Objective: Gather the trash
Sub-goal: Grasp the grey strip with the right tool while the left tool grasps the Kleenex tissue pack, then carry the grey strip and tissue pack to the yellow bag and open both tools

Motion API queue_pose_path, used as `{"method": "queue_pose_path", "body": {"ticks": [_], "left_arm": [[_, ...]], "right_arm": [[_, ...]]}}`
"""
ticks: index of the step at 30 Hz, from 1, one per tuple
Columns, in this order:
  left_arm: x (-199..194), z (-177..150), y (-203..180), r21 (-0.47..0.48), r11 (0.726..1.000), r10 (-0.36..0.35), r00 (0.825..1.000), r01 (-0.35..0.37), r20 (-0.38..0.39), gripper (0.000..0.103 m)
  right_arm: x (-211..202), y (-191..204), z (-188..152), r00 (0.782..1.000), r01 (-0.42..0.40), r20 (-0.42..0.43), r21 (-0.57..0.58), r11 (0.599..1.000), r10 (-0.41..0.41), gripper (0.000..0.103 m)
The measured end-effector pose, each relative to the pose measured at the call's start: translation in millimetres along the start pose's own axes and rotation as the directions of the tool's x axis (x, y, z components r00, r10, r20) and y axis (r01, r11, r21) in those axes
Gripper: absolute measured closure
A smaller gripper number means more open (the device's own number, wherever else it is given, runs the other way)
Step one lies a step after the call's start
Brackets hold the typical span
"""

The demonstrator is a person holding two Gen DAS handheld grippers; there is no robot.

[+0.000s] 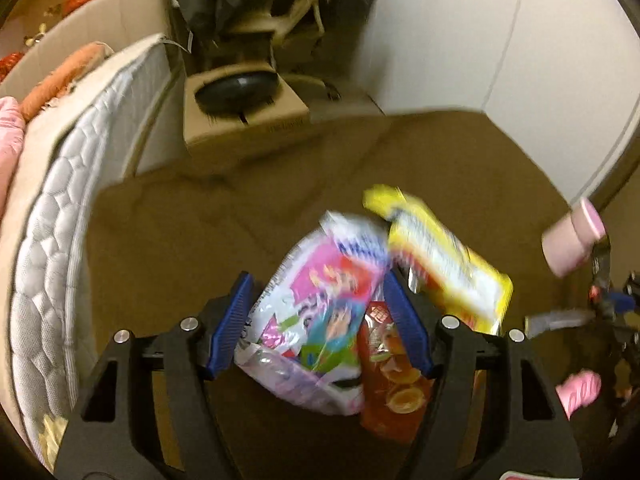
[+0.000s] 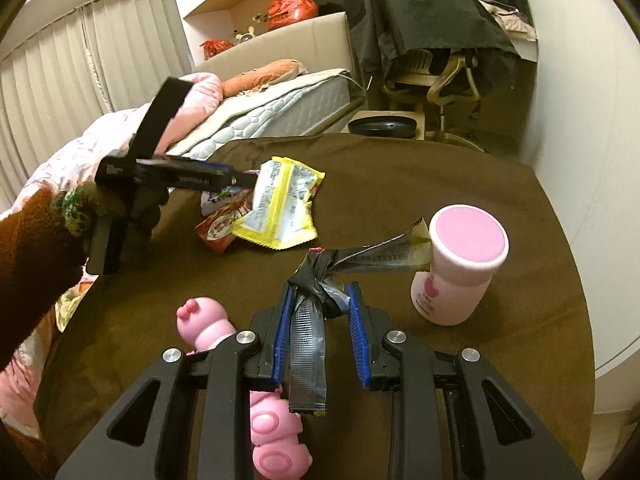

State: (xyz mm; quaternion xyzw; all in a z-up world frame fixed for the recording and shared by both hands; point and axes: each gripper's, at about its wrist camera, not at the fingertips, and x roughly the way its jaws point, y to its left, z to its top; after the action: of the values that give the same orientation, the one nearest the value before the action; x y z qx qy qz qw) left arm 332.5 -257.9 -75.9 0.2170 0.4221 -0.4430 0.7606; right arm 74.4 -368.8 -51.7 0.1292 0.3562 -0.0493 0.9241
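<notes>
Brown cloth covers a round bench (image 1: 240, 220) standing beside a bed with a quilted grey mattress (image 1: 60, 240); a cardboard box (image 1: 244, 120) with a black disc on it and a white wall lie beyond the bench's far edge. From the left wrist view, which is blurred, the left hand-held gripper (image 1: 320, 316) has its blue pads spread on either side of a bundle of snack wrappers. A white and pink wrapper (image 1: 316, 312) fills the gap between the pads, with a red wrapper (image 1: 396, 392) lying against the right pad. A yellow wrapper (image 1: 444, 260) sits just outside that pad. Whether the pads press on the bundle cannot be told. A pink-capped bottle (image 1: 572, 240) shows near the bench's right edge.

From the right wrist view, the same bench (image 2: 440, 184) fills the middle, with the bed, pale curtains and an office chair draped in dark cloth behind. The right hand-held gripper (image 2: 320, 316) pinches a crumpled silver and black wrapper (image 2: 310, 340) between its blue pads; the wrapper's far end reaches to the pink-capped bottle (image 2: 460, 272), which stands upright toward the right edge. A pink toy (image 2: 276, 424) lies under the gripper near the front edge. Toward the left edge, a brown sleeve (image 2: 36, 264) carries the left hand-held gripper (image 2: 240, 178) over the yellow wrapper (image 2: 280, 208) and red wrapper (image 2: 220, 228).
</notes>
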Motion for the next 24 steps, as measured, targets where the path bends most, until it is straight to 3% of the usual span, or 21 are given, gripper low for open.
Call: {"method": "queue_pose_path", "body": {"ticks": [2,4,8,9,15,24], "left_arm": [[-5,-11,-9,0.033,0.999,0.030,0.999,-0.030,-0.010,0.044],[-11,-21,-14,0.045,0.998,0.041,0.999,-0.040,-0.012,0.065],[-24,-36,-17,-0.014,1.000,0.015,1.000,-0.016,-0.007,0.078],[-29,-40,-18,-0.029,0.999,0.025,1.000,-0.025,0.003,0.091],[-68,-68,-17,-0.170,0.984,0.064,0.994,-0.049,0.084,0.091],[-142,-101,-23,-0.244,0.967,0.126,0.974,-0.077,0.189,0.091]], "right_arm": [[2,2,-1,1.000,-0.003,-0.002,0.005,1.000,0.003,0.078],[4,4,-1,1.000,-0.011,-0.003,0.013,1.000,0.011,0.078],[1,11,-3,1.000,-0.017,0.003,0.012,1.000,0.017,0.077],[-2,12,-2,1.000,-0.016,0.008,0.010,1.000,0.016,0.077],[-14,19,3,0.999,-0.016,0.033,0.004,1.000,0.016,0.077],[-37,49,16,0.997,-0.010,0.078,-0.072,0.997,0.015,0.077]]}}
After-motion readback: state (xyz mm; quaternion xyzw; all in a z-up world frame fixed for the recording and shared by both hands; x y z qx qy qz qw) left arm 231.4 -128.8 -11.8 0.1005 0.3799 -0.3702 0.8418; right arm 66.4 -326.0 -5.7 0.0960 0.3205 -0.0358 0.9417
